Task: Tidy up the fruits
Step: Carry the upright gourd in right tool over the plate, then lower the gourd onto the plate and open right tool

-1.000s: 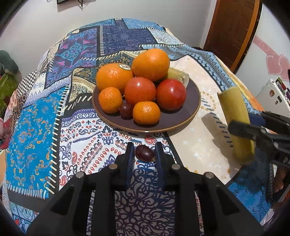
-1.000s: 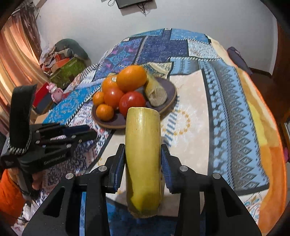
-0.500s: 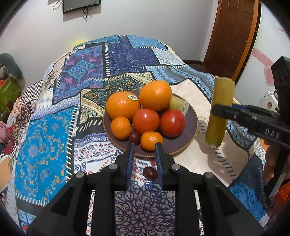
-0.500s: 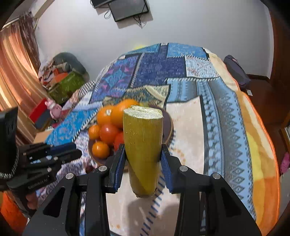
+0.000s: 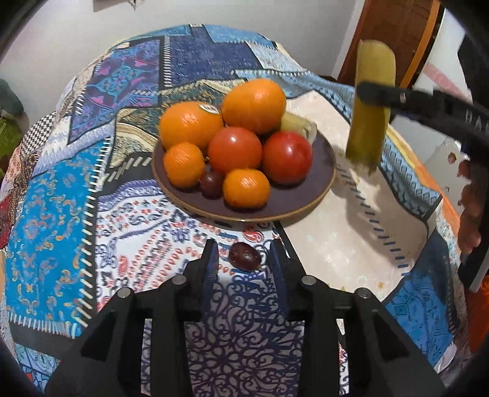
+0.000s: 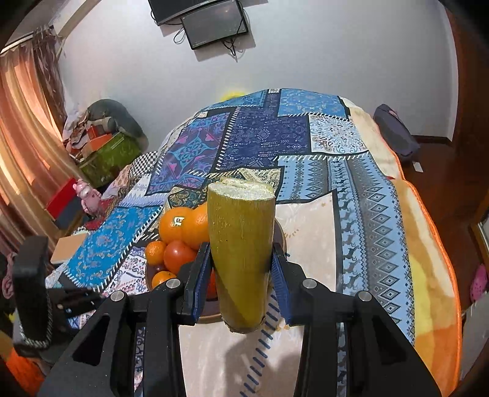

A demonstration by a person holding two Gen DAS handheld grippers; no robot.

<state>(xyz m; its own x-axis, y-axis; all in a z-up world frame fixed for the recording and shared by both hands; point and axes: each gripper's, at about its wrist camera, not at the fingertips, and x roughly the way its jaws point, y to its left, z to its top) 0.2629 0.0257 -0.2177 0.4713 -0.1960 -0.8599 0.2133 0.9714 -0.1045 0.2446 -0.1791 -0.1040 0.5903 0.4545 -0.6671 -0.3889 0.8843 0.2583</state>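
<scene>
A brown plate (image 5: 290, 203) on the patterned cloth holds two oranges (image 5: 191, 123), two tomatoes (image 5: 234, 149), two mandarins (image 5: 246, 187), a grape (image 5: 211, 182) and a yellow-green piece at the back. A loose dark grape (image 5: 244, 253) lies on the cloth just in front of the plate, between the fingers of my left gripper (image 5: 244, 259), which is open and not touching it. My right gripper (image 6: 241, 274) is shut on a yellow-green sugarcane piece (image 6: 241, 256), held upright in the air right of the plate; it also shows in the left wrist view (image 5: 371, 107).
The patchwork cloth (image 6: 305, 137) covers a wide bed-like surface. A wooden door (image 5: 394, 36) stands behind on the right. Boxes and clutter (image 6: 104, 146) sit at the far left, a screen (image 6: 214, 26) hangs on the wall.
My right gripper has lifted the sugarcane piece off the cloth and turned it upright. My left gripper has opened wider around the loose grape, which lies on the cloth.
</scene>
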